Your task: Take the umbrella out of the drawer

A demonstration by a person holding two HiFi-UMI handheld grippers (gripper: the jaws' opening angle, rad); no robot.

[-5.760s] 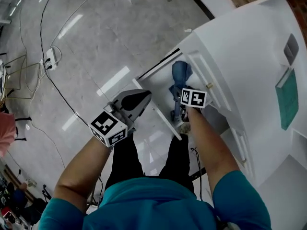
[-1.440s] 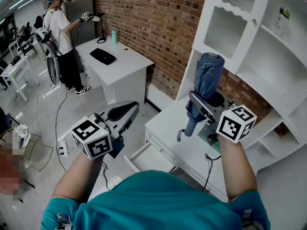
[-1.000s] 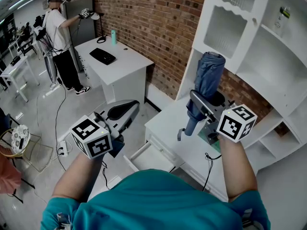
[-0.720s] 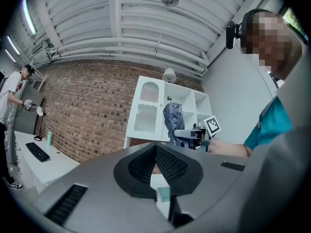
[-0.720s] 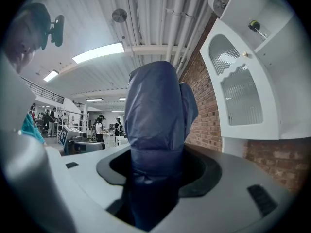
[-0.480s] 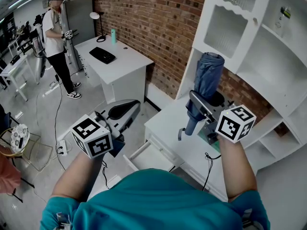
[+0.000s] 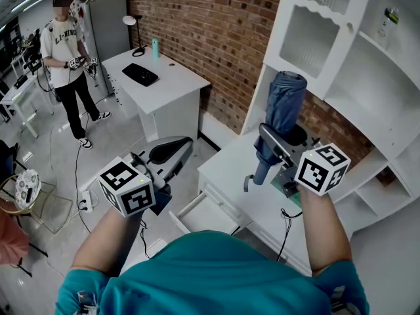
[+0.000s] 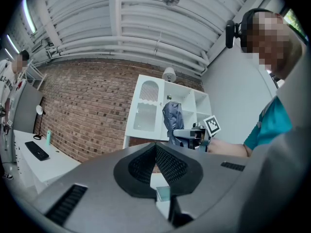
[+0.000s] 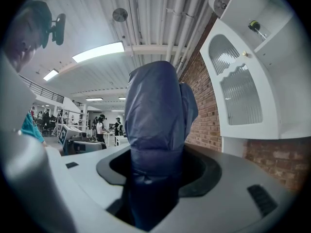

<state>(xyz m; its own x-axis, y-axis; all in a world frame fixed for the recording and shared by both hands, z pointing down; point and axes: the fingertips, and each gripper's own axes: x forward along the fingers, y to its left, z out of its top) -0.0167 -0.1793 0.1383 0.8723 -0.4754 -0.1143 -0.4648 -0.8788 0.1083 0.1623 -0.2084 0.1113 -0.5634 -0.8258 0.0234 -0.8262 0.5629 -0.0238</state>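
Note:
A folded blue umbrella [image 7: 283, 105] stands upright in the air above the white counter [image 7: 231, 169], and my right gripper [image 7: 268, 143] is shut on its lower part, just above the handle. In the right gripper view the umbrella [image 9: 158, 125] fills the gap between the jaws of my right gripper [image 9: 155, 178]. The drawer [image 7: 200, 210] below the counter stands pulled open. To its left my left gripper [image 7: 178, 148] hangs in the air, shut and holding nothing; in its own view my left gripper [image 8: 155, 147] has its pads meeting, with the umbrella [image 8: 171, 119] beyond them.
A white shelf unit [image 7: 357, 64] rises at the right against a brick wall [image 7: 210, 25]. At the back left a white desk [image 7: 157, 84] carries a keyboard [image 7: 140, 76], with a person [image 7: 62, 51] standing beside it. Cables and a power strip [image 7: 85, 201] lie on the floor.
Several seconds ago the umbrella lay in the drawer with my right gripper on it; now it is held up above the counter. In the last second only the background person has walked left.

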